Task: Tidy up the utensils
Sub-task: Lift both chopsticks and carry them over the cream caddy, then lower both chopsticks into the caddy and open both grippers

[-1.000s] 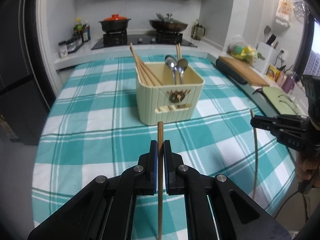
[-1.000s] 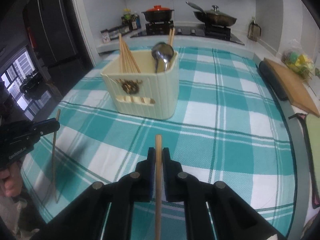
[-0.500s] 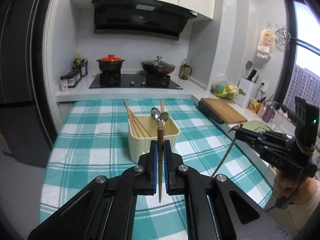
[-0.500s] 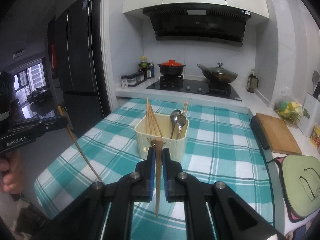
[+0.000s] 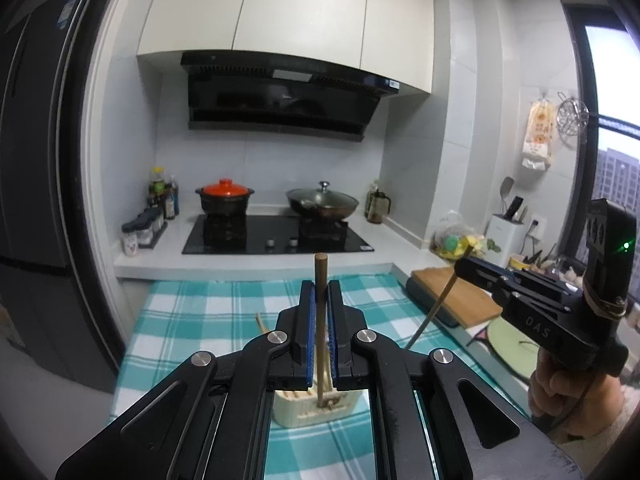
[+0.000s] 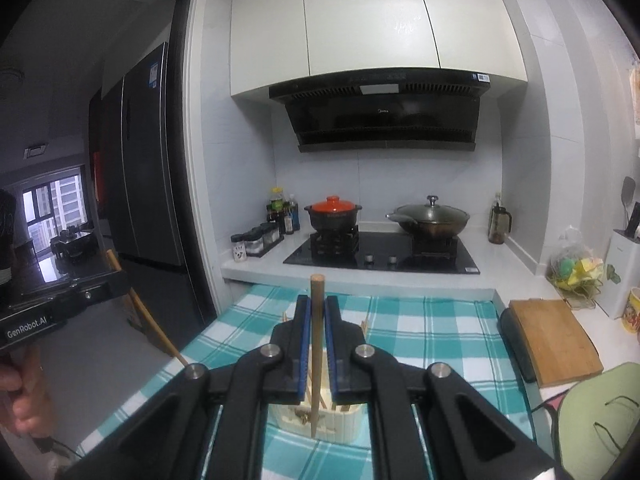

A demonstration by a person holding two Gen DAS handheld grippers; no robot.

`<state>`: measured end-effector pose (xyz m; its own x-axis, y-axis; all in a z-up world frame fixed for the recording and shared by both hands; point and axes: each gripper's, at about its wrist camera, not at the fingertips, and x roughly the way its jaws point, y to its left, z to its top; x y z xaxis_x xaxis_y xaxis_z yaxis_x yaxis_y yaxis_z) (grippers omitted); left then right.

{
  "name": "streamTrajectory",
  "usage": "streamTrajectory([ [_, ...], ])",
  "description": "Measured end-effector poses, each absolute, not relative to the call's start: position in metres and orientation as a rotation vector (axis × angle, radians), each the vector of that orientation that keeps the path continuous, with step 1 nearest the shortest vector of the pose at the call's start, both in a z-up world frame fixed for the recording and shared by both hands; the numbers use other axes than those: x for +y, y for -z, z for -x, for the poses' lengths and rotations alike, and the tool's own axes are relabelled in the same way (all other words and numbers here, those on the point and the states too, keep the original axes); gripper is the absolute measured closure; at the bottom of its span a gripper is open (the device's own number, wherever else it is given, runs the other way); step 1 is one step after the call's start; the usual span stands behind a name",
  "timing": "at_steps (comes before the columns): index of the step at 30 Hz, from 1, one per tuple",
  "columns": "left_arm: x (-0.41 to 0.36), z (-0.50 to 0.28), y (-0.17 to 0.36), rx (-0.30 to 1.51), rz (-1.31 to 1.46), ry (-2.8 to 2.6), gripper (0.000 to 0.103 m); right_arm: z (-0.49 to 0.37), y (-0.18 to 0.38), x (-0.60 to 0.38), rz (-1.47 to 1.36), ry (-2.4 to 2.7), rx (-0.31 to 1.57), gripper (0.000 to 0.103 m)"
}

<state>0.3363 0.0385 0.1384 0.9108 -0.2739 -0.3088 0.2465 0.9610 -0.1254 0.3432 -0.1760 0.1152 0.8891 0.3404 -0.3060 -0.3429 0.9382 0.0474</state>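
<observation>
My left gripper is shut on a wooden chopstick that stands upright between its blue pads. My right gripper is shut on another wooden chopstick, also upright. Both are raised above the cream utensil holder, which shows low behind the fingers, also in the right wrist view. Chopsticks stick out of it; its inside is mostly hidden. The right gripper with its chopstick shows at the right of the left view. The left gripper shows at the left of the right view.
The holder stands on a teal checked tablecloth. A wooden cutting board and a green mat lie at the right. Behind are a hob with a red-lidded pot and a wok, and spice jars.
Both grippers have risen and tilted up, each still holding its chopstick. The holder has dropped low in both views and sits behind the fingers.
</observation>
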Motion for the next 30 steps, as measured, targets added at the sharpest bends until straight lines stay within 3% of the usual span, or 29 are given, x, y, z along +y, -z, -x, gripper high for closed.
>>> streamTrajectory([
  [7,0.028,-0.419,-0.108,0.403,0.097,0.230,0.099,-0.410,-0.104,-0.148,0.099,-0.338,0.312,0.096],
  [19,0.026,-0.515,-0.007,0.687,0.149,0.206,0.099,-0.535,0.006,-0.121,0.029,-0.448,0.709,0.096],
  [25,0.027,-0.531,0.013,0.725,0.142,0.170,0.097,-0.559,0.031,-0.102,0.062,-0.463,0.755,0.095],
  [26,0.028,-0.530,0.014,0.726,0.139,0.161,0.094,-0.561,0.032,-0.100,0.063,-0.461,0.757,0.094],
  [27,0.030,-0.529,0.013,0.728,0.140,0.157,0.081,-0.562,0.033,-0.099,0.059,-0.461,0.758,0.091],
  [28,0.033,-0.525,0.012,0.728,0.143,0.147,0.056,-0.564,0.033,-0.099,0.054,-0.453,0.757,0.086],
  [30,0.040,-0.509,0.004,0.691,0.146,0.113,0.031,-0.564,0.033,-0.101,0.036,-0.422,0.737,0.054],
])
